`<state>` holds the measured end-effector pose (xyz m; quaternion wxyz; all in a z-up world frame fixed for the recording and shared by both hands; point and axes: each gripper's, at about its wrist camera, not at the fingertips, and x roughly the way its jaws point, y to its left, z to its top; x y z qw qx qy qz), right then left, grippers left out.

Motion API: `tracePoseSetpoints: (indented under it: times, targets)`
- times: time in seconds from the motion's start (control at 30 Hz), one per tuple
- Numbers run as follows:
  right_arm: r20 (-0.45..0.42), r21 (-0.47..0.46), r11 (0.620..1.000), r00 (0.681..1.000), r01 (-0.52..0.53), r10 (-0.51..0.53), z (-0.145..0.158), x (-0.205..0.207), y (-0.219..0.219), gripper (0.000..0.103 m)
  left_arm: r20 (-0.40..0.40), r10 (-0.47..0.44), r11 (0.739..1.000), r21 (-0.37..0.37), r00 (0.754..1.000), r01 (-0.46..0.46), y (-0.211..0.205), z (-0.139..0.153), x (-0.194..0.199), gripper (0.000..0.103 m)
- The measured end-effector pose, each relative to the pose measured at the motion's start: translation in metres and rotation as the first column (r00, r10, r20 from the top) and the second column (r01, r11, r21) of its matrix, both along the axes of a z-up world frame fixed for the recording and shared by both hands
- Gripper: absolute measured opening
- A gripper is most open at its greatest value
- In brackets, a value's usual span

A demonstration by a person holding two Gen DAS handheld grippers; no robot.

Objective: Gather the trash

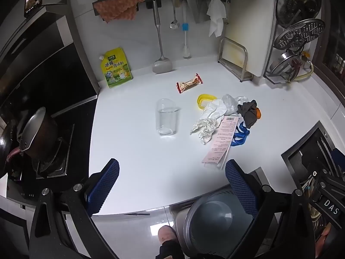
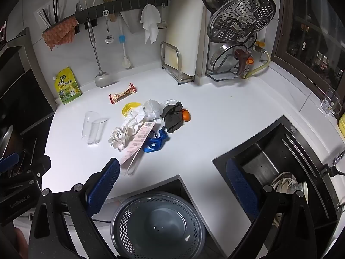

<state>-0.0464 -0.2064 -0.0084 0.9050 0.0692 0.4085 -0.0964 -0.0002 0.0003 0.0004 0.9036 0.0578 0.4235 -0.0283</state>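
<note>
A heap of trash lies on the white counter (image 1: pixel 138 161): crumpled white paper (image 1: pixel 203 127) (image 2: pixel 118 136), a long pink receipt (image 1: pixel 222 140) (image 2: pixel 138 142), a blue ribbon (image 1: pixel 240 135) (image 2: pixel 156 143), a dark rag (image 1: pixel 248 112) (image 2: pixel 172 116), clear plastic film (image 1: pixel 231 102) (image 2: pixel 152 108), a yellow ring (image 1: pixel 203 100) (image 2: pixel 129 108) and a snack wrapper (image 1: pixel 189 83) (image 2: pixel 122 96). A grey perforated bin (image 1: pixel 215 222) (image 2: pixel 157 224) stands on the floor below the counter edge. My left gripper (image 1: pixel 172 183) and right gripper (image 2: pixel 172 183) are both open and empty, above the counter's front edge.
A clear plastic cup (image 1: pixel 166 116) (image 2: pixel 93 127) stands left of the heap. A yellow seasoning pouch (image 1: pixel 116 68) leans on the back wall. A stove with a pot (image 1: pixel 36 133) is at left, a sink (image 2: pixel 278 172) at right, a pot-lid rack (image 2: pixel 237 43) behind.
</note>
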Motion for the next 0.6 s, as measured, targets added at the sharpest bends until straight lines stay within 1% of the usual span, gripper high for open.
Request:
tracePoseSetpoints:
  times: [0.47,0.6]
  targets:
    - [0.004,0.001,1.000,1.000,-0.004,0.004,-0.0014,-0.0007,0.0027,0.095,-0.004,-0.004,1.000,0.004,1.000,0.004,-0.0005,0.0010,-0.0006,0.097]
    - [0.007,-0.001,1.000,1.000,-0.003,0.003,0.0032,-0.0028,0.0015,0.095,0.000,-0.002,1.000,0.003,1.000,0.002,0.0006,0.0019,-0.0017,0.097]
